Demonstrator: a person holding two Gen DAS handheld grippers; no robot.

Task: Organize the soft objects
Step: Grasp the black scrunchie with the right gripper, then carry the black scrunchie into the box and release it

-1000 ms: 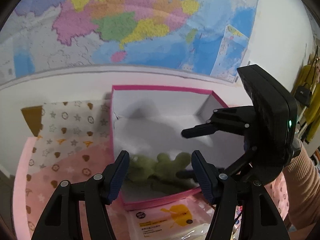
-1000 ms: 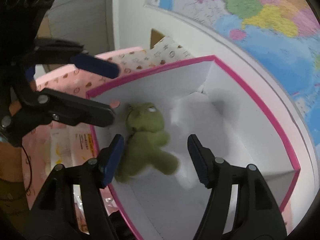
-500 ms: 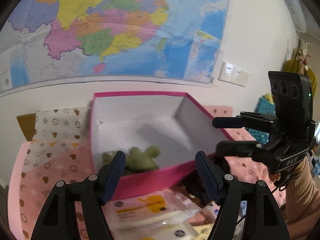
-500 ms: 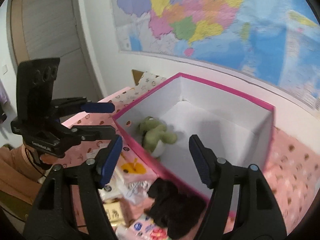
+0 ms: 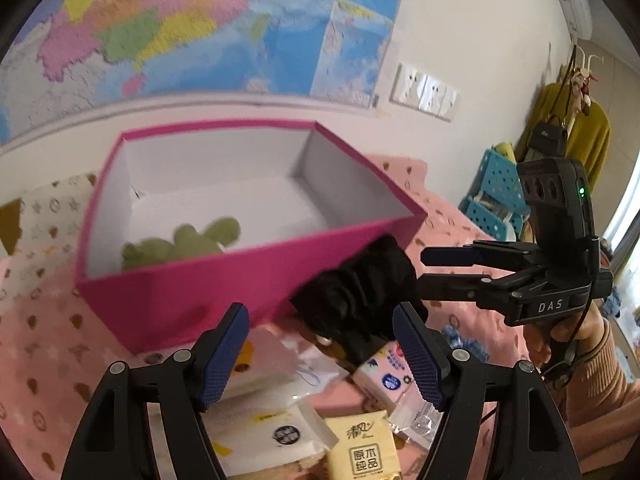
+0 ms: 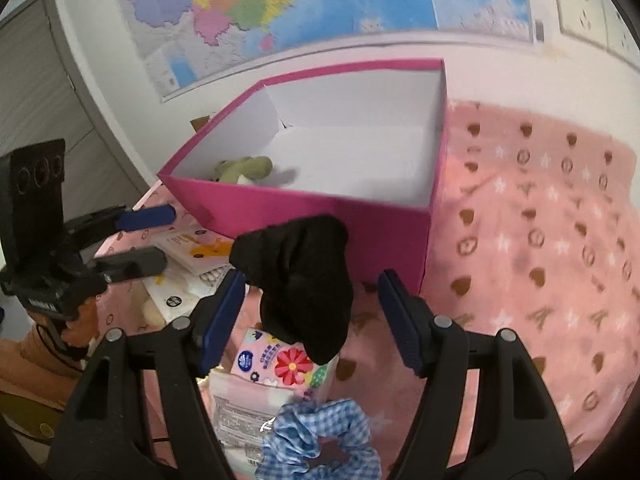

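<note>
Left wrist view: left tongs [image 5: 320,344] spread wide with nothing in them, hovering over the packet pile in front of the pink box [image 5: 248,280].
Green plush [image 5: 188,240]: already lying in the box's near-left corner, blurry but clearly a soft, squishy toy, so that one looks sorted.
Black sock [image 5: 356,292]: bunched up and leaning on the box's front wall, right next to the right tongs [image 5: 424,268], which come in from the side.
Tissue packs [image 5: 364,452]: flat soft packets scattered on the pink blanket [image 5: 36,340], probably waiting their turn.

Right wrist view: right tongs wide open too, gripping nothing, with the black sock sitting between the two fingers, draped over a flowery tissue pack [image 6: 288,364].
Why there: my guess is the sock is lined up as the next grab, since it's centred in the gap.
Blue gingham scrunchie [image 6: 320,436]: lower down, close to the camera, ruffled and floppy.
Left tongs [image 6: 160,236]: off to the side, clear of the sock.
</note>
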